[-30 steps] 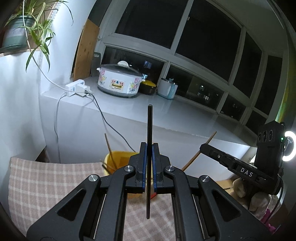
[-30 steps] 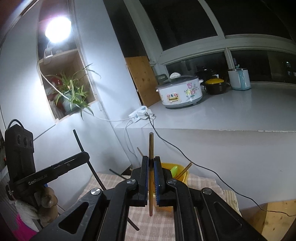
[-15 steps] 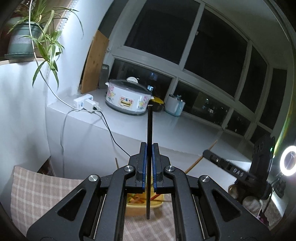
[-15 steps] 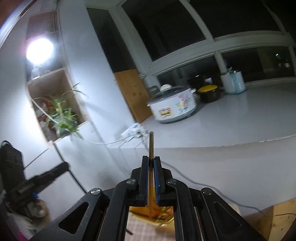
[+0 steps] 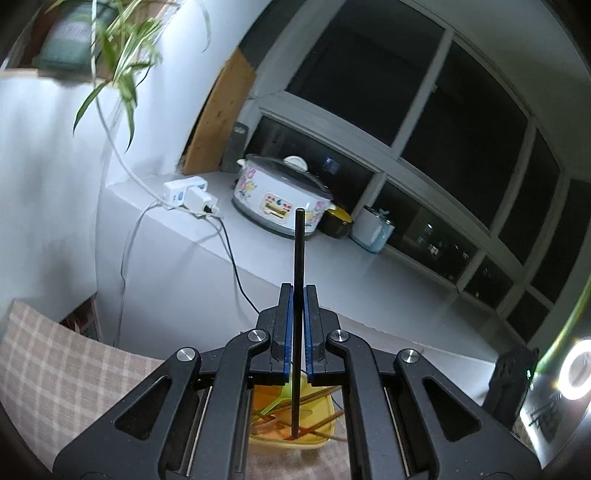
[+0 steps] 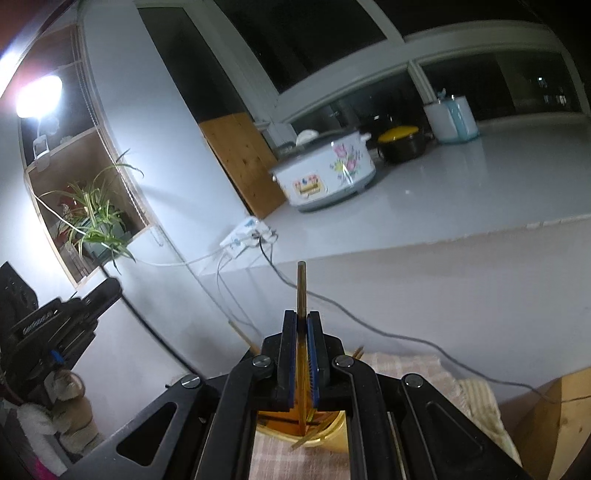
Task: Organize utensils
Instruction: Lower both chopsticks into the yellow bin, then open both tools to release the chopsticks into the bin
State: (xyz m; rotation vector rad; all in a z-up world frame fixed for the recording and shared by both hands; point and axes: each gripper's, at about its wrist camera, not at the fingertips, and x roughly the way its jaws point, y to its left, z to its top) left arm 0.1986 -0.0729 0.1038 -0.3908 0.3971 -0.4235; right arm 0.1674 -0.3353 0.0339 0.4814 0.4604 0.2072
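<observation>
left gripper (image 5: pixel 297 325) clamped on black chopstick (image 5: pixel 298 258), right gripper (image 6: pixel 304 350) on wooden chopstick (image 6: pixel 301 291)

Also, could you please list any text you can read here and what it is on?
None reads clearly.
Yellow label on the floral cooker: too small.
White lettering on the left claw: blurred.
Print on the plant pot: blurred.

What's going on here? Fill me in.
A person is sorting utensils with a handheld gripper in each hand. The left gripper is shut on a black chopstick held upright; the right gripper is shut on a brown wooden chopstick, also upright. Both hang above a yellow tub on a checked cloth. The tub already holds wooden chopsticks and a green plastic utensil.
</observation>
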